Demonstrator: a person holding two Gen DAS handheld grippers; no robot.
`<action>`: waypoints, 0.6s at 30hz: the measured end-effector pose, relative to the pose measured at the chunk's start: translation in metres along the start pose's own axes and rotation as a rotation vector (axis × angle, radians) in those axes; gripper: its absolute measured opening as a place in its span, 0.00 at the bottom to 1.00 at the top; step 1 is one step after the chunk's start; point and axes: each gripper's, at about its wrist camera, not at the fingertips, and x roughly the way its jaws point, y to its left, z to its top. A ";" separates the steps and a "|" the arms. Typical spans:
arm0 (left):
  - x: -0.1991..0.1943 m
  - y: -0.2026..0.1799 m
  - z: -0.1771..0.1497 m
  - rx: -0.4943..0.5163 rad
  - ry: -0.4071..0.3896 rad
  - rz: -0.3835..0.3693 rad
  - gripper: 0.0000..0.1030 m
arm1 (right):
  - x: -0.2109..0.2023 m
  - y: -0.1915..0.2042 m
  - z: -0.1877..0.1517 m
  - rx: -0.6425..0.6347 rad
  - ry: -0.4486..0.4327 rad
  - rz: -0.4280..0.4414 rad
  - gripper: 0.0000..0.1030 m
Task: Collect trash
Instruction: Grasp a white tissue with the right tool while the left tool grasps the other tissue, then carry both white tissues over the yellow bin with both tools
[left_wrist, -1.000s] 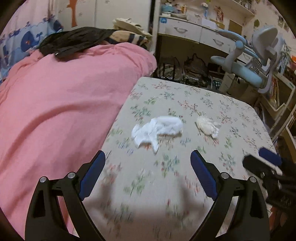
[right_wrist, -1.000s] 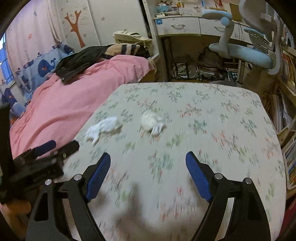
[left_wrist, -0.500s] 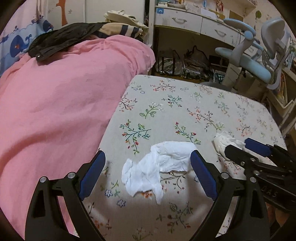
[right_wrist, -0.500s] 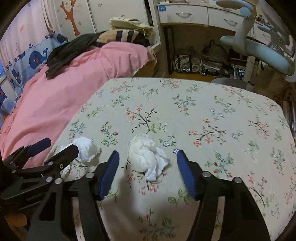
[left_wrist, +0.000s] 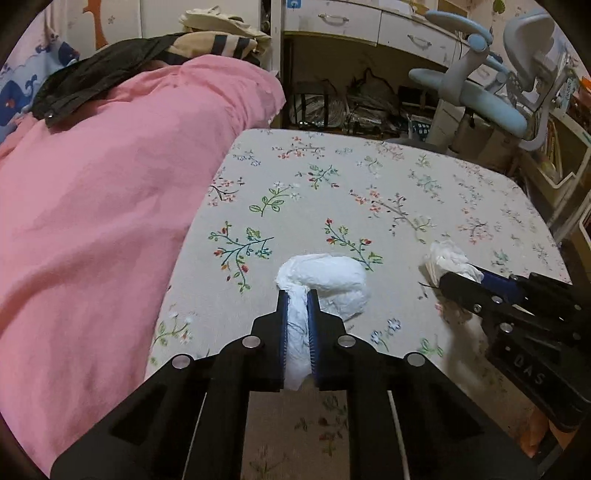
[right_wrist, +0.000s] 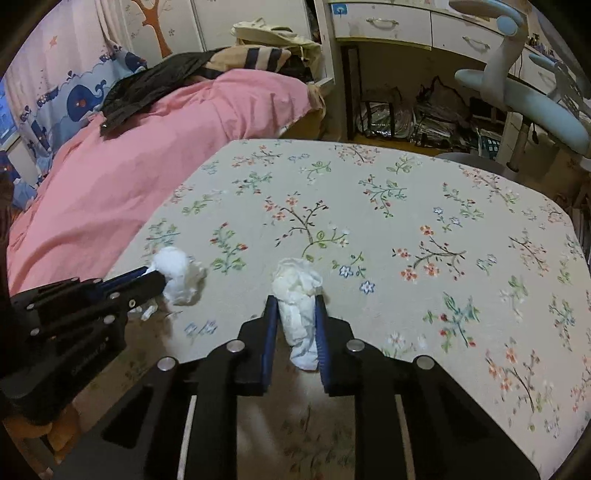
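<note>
1. The white tissue (left_wrist: 325, 280) looked like soft, crumpled paper, matt and creased.
2. The cream tissue (right_wrist: 297, 295) appeared to be the same wrinkled paper, slightly duller.
3. The left gripper (left_wrist: 297, 295) and right gripper (right_wrist: 295, 299) were matt black plastic with shiny metal rivets; their blue pads (left_wrist: 282, 325) were possibly ribbed rubber.
4. The floral tablecloth (right_wrist: 406, 221) was flat woven cloth, printed, without sheen.
5. The pink bedspread (left_wrist: 110, 203) was soft matt fabric.
</note>
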 end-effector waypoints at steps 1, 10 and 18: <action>-0.008 0.000 -0.001 0.003 -0.014 -0.011 0.09 | -0.007 0.001 -0.001 0.002 -0.008 0.006 0.19; -0.096 -0.001 -0.035 -0.002 -0.126 -0.095 0.09 | -0.102 0.006 -0.030 0.052 -0.113 0.076 0.19; -0.180 -0.011 -0.103 0.025 -0.183 -0.123 0.09 | -0.177 0.014 -0.081 0.066 -0.190 0.085 0.20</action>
